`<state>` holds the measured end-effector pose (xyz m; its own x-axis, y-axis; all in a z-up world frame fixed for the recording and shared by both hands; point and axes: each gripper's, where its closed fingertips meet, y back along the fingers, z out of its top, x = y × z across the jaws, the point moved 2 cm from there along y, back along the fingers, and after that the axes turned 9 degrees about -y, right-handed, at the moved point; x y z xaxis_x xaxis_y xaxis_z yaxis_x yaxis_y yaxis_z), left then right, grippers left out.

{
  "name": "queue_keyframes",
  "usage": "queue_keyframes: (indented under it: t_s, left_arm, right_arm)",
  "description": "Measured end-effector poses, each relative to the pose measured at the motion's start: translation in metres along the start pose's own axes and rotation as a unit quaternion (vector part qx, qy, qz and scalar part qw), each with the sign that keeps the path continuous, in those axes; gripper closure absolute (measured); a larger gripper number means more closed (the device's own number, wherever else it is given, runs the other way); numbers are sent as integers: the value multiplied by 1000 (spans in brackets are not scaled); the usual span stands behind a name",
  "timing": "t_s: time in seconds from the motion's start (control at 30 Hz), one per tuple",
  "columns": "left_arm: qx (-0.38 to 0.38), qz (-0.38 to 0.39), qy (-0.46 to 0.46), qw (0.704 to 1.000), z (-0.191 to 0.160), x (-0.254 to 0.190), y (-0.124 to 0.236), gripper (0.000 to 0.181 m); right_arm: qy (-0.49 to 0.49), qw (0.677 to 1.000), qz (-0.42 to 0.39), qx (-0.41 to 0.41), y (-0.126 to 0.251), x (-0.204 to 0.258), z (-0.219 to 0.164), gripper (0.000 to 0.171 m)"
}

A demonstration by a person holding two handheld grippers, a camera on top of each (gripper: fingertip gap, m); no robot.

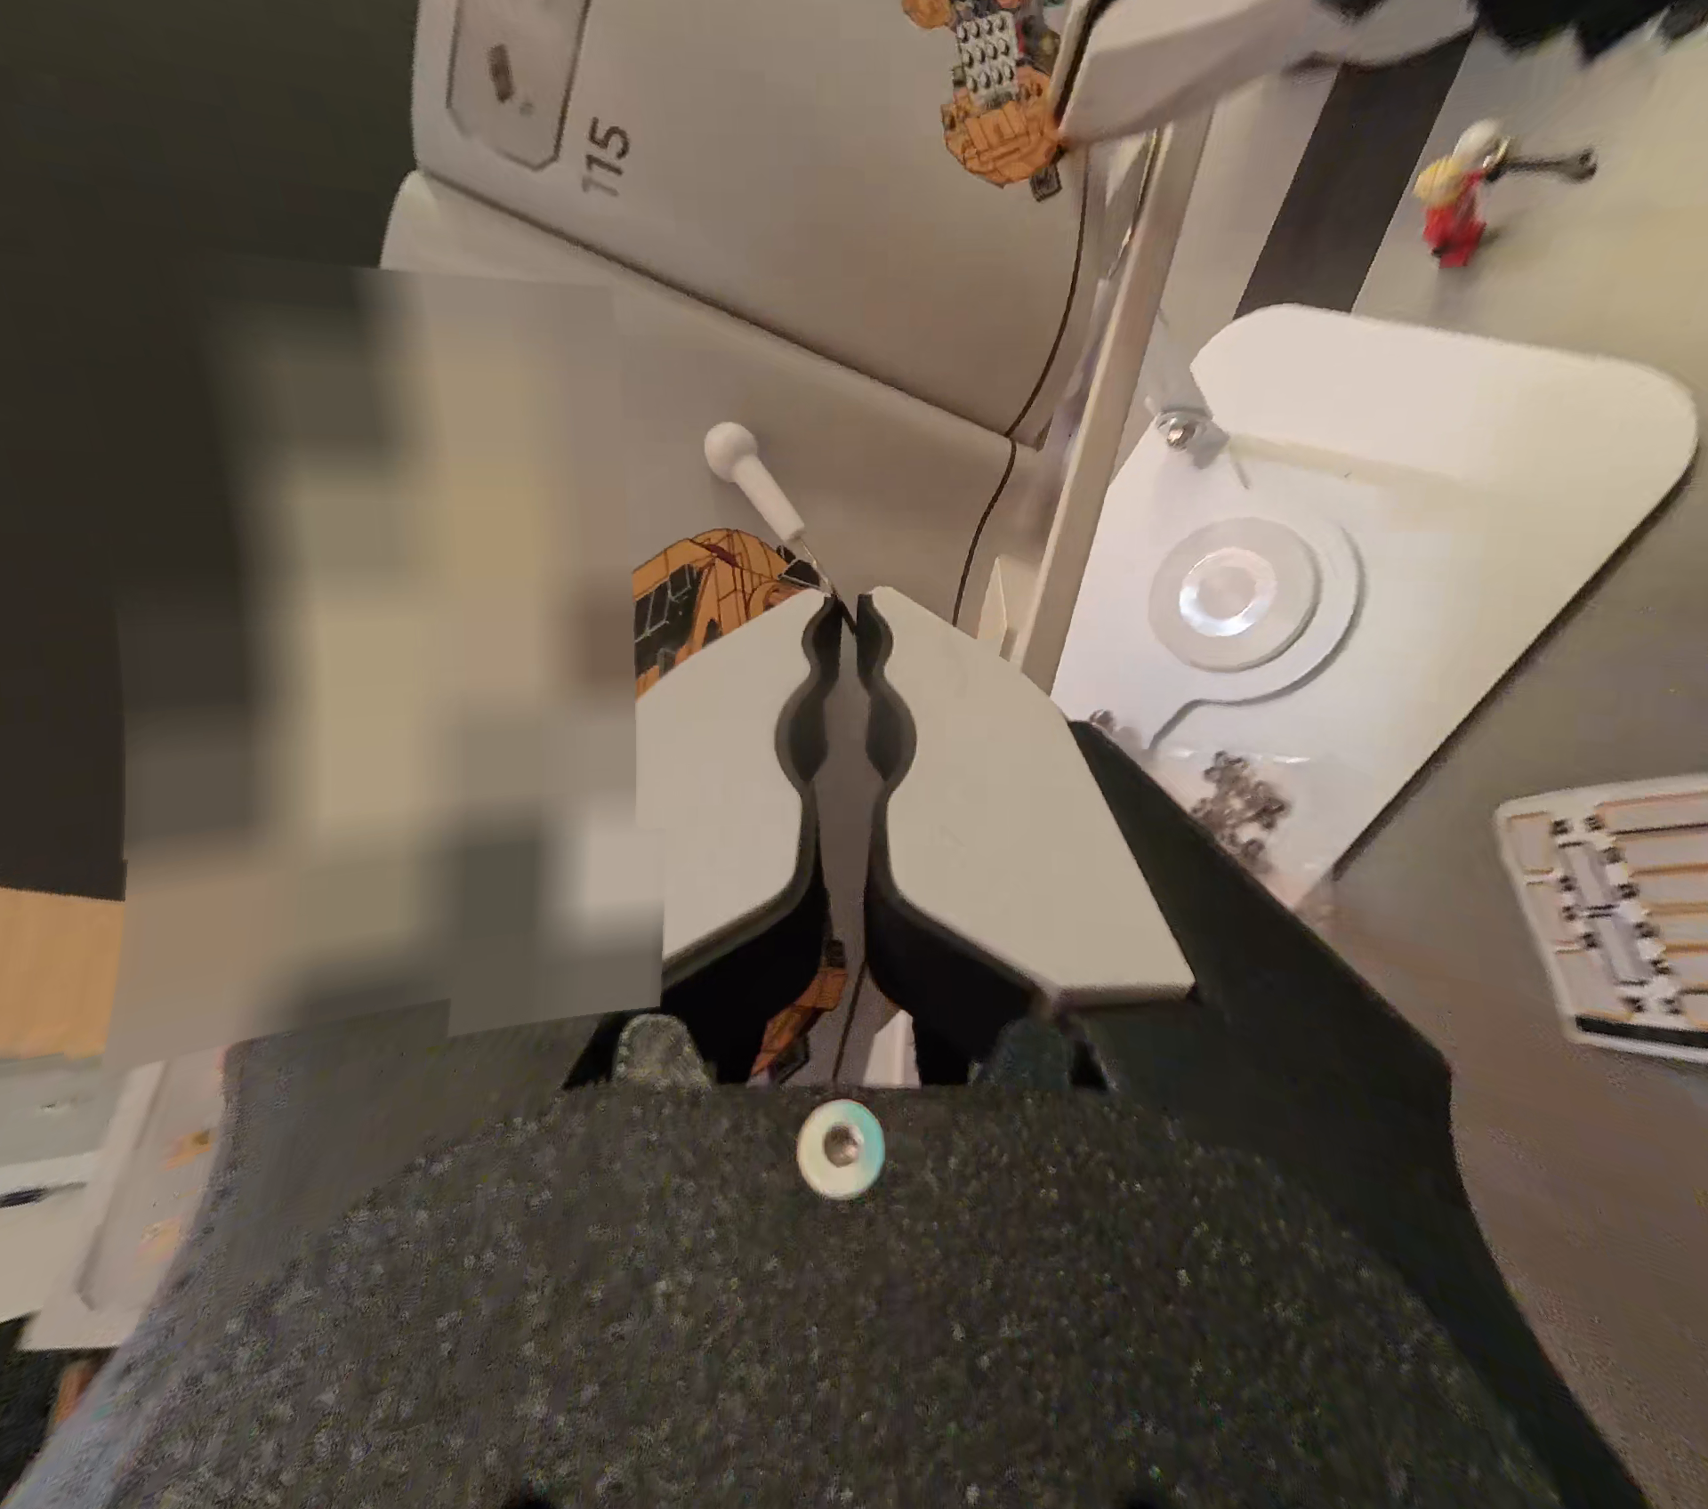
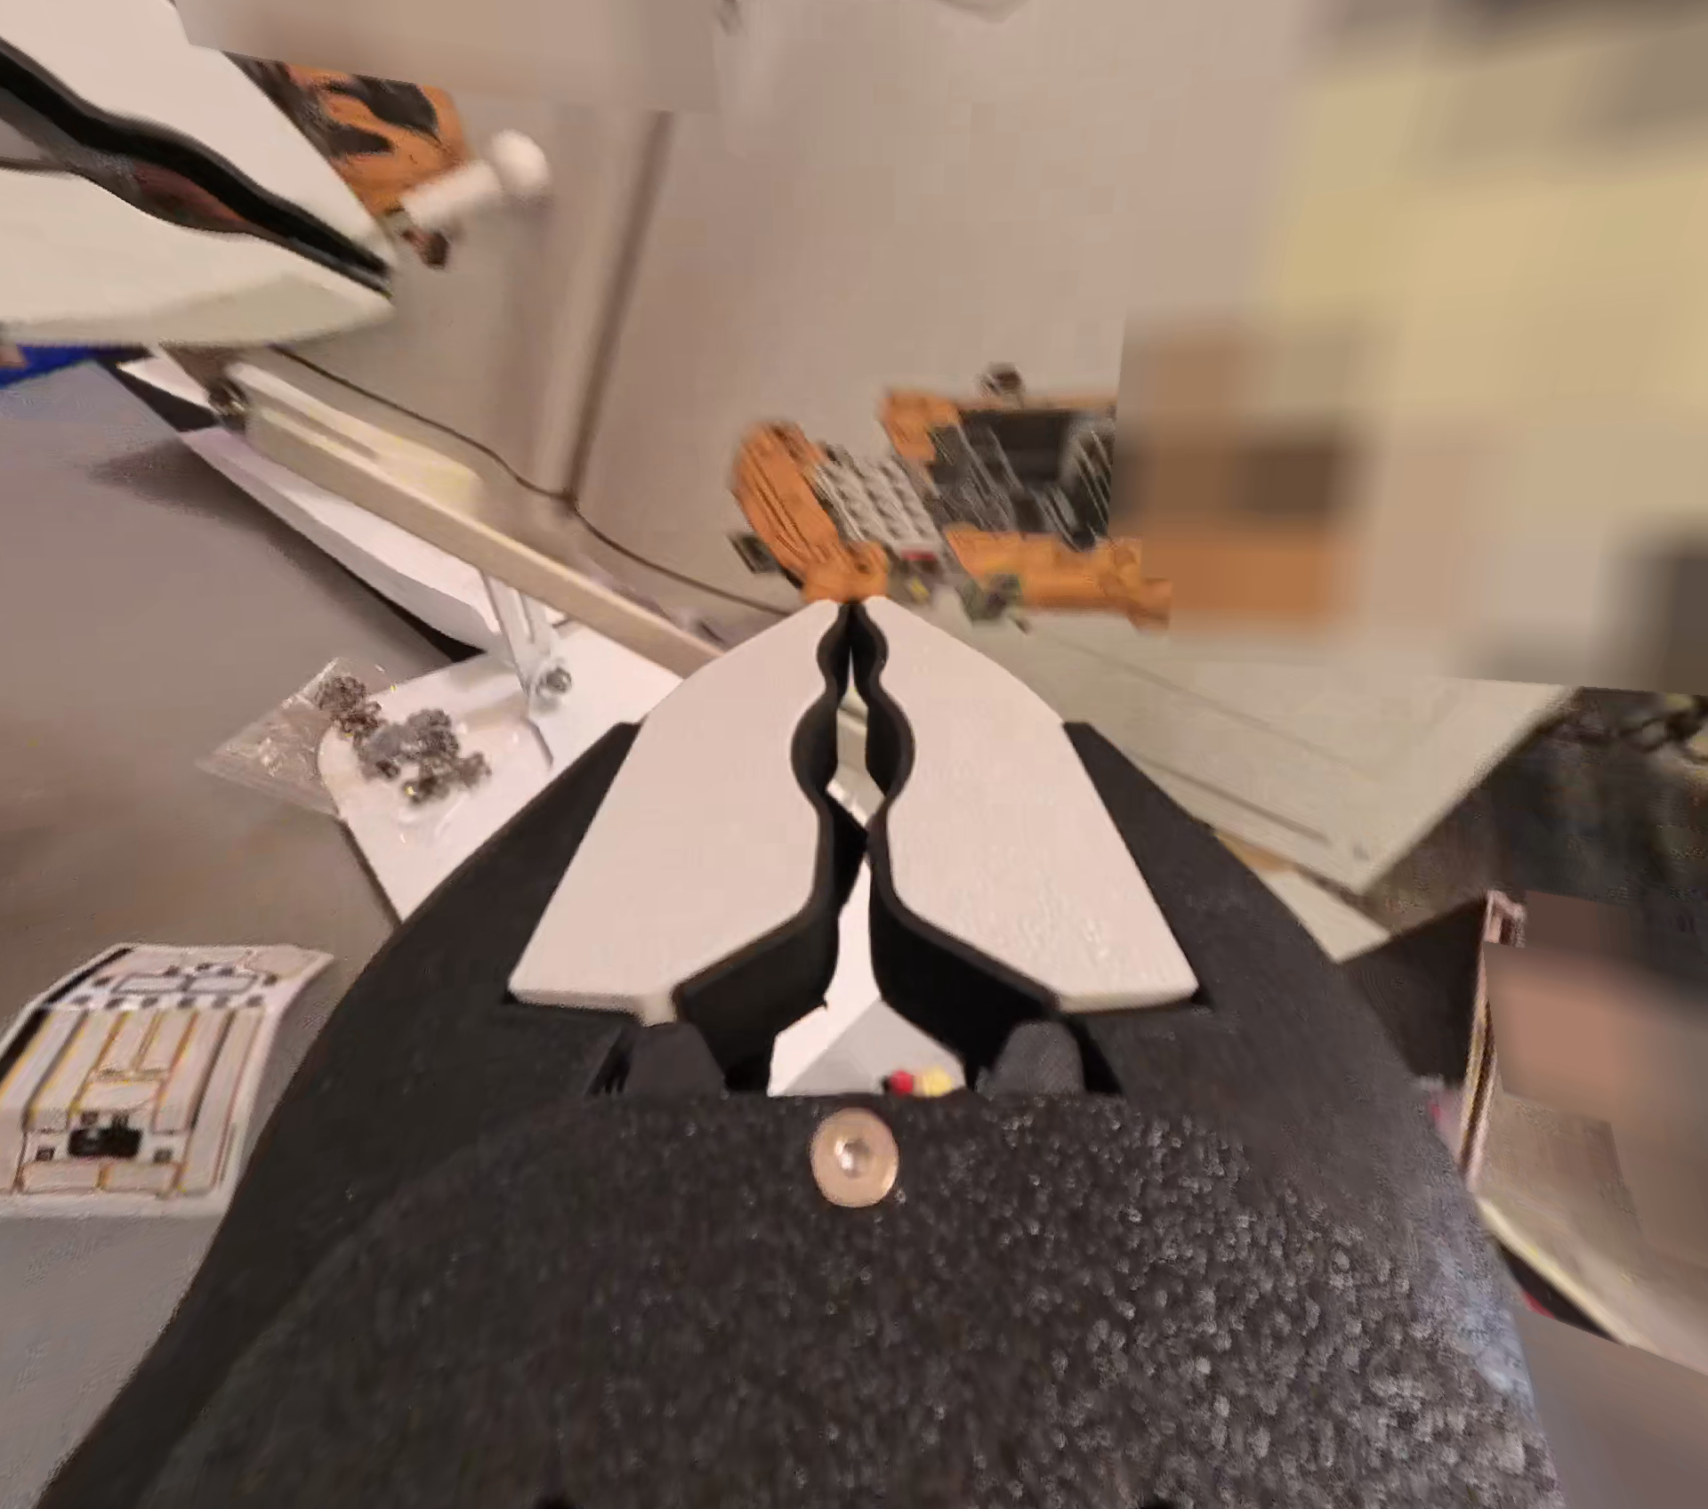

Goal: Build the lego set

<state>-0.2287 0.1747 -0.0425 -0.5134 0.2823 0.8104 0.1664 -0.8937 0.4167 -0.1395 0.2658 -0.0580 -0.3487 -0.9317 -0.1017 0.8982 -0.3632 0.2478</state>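
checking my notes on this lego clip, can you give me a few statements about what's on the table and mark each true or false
1. The left gripper pinches a small white pin at its thin tip. True.
2. A toy figure in red stands on the table. True.
3. The instruction booklet lies flat and closed. False: it is open and propped up on a white stand.
4. The bag of small dark parts lies inside a bowl. False: it lies at the foot of the stand, partly on the table.
5. The right gripper is wide open. False: its fingertips are together.
6. A sticker sheet lies on the table. True.
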Motion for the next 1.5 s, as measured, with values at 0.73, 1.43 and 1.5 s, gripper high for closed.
queue_keyframes:
  t_s: [0.73,1.43,1.5]
  left_arm:
    - [8,15,-99,995,4,-10,4,176]
    - [-45,30,6,999,-11,-23,70,175]
    - [-50,23,35,998,-14,-29,82,177]
  right_arm:
    - [-145,975,165,-15,6,-103,15,121]
    - [-133,983,81,-101,116,-108,6,125]
    - [-127,982,56,-131,149,-92,2,129]
